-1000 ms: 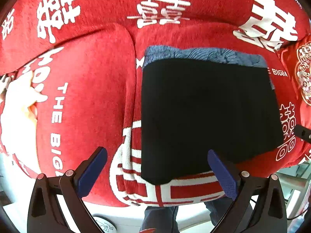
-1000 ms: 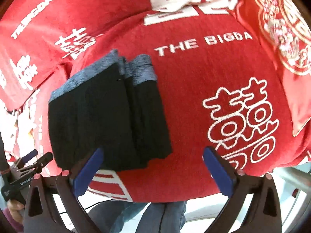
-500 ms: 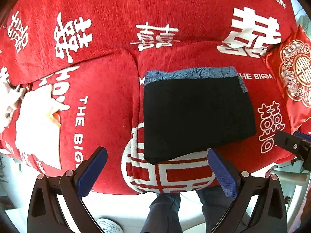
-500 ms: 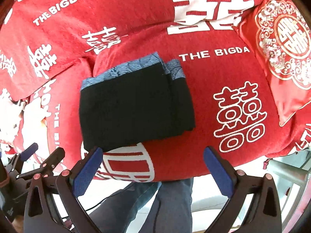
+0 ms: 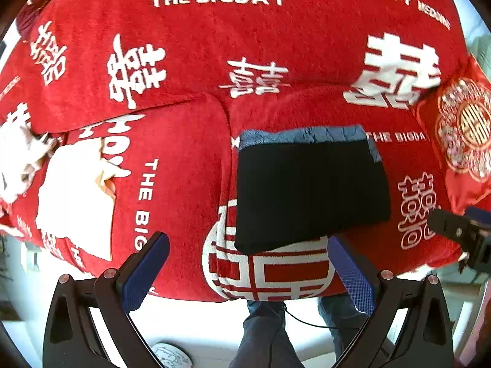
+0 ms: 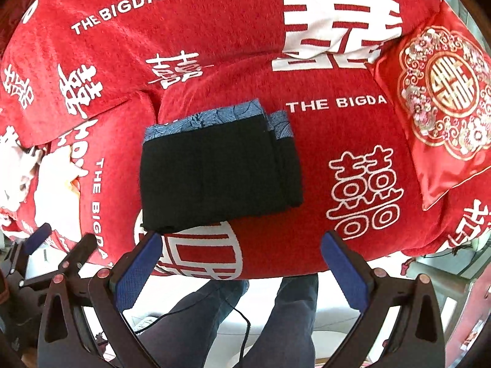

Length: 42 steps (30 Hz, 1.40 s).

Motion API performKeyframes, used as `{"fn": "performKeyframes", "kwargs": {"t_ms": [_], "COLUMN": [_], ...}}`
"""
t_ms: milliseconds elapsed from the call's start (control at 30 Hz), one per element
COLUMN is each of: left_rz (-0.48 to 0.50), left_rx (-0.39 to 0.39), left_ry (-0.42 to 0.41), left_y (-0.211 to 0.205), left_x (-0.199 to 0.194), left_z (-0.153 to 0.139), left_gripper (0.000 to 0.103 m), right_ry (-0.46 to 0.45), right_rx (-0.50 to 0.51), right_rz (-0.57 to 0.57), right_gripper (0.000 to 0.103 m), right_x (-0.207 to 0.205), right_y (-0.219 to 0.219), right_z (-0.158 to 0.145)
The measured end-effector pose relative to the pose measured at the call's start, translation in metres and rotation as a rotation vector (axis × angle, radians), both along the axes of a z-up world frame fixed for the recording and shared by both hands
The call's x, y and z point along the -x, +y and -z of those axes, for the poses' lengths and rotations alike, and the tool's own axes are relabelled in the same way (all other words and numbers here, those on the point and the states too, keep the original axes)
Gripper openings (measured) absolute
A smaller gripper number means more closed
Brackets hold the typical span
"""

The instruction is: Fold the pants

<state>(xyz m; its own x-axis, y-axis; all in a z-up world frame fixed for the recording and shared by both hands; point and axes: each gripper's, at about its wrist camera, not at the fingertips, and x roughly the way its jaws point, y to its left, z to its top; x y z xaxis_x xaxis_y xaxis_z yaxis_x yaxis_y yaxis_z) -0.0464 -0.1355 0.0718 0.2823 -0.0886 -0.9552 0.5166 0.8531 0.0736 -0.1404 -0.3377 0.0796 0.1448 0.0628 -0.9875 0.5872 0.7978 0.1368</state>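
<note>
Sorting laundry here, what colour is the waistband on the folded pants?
Blue-grey with a leafy line pattern, on the black pants; clearest in the right wrist view.

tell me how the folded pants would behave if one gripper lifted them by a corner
Probably floppy: the pants are soft cloth in stacked layers, so a corner lift would likely let the fold fall open. The stepped layers at their right edge suggest they could slide apart. They look light, and the plush sofa would likely drag on a push.
</note>
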Motion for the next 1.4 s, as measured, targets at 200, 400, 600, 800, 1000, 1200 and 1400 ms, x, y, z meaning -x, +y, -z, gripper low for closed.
{"fn": "performKeyframes", "kwargs": {"t_ms": [200, 400, 600, 800, 1000, 1200, 1400], "left_rz": [-0.043, -0.029, -0.038, -0.046, -0.052, -0.048, -0.039], "left_rx": [0.005, 0.01, 0.013, 0.014, 0.019, 0.019, 0.019], "left_ry": [0.003, -0.01, -0.012, -0.022, -0.027, -0.032, -0.04], "left_y": [-0.011, -0.024, -0.029, -0.025, -0.02, -0.019, -0.021], "left_x": [0.007, 0.019, 0.021, 0.022, 0.022, 0.024, 0.026], "left_z": [-0.011, -0.022, -0.026, -0.03, -0.033, -0.035, -0.038], "left_gripper": [0.103, 0.103, 0.103, 0.103, 0.103, 0.103, 0.103], "right_ry": [0.0, -0.008, -0.016, -0.015, -0.018, -0.019, -0.023], "right_rx": [0.007, 0.003, 0.007, 0.004, 0.0, 0.001, 0.003], "right_rz": [-0.039, -0.077, -0.101, -0.101, -0.095, -0.09, -0.089], "right_gripper": [0.103, 0.103, 0.103, 0.103, 0.103, 0.103, 0.103], "right_x": [0.007, 0.008, 0.008, 0.007, 0.007, 0.009, 0.009], "right_y": [-0.009, -0.013, -0.017, -0.018, -0.016, -0.012, -0.011], "right_z": [-0.015, -0.022, -0.028, -0.029, -0.031, -0.032, -0.034]}}
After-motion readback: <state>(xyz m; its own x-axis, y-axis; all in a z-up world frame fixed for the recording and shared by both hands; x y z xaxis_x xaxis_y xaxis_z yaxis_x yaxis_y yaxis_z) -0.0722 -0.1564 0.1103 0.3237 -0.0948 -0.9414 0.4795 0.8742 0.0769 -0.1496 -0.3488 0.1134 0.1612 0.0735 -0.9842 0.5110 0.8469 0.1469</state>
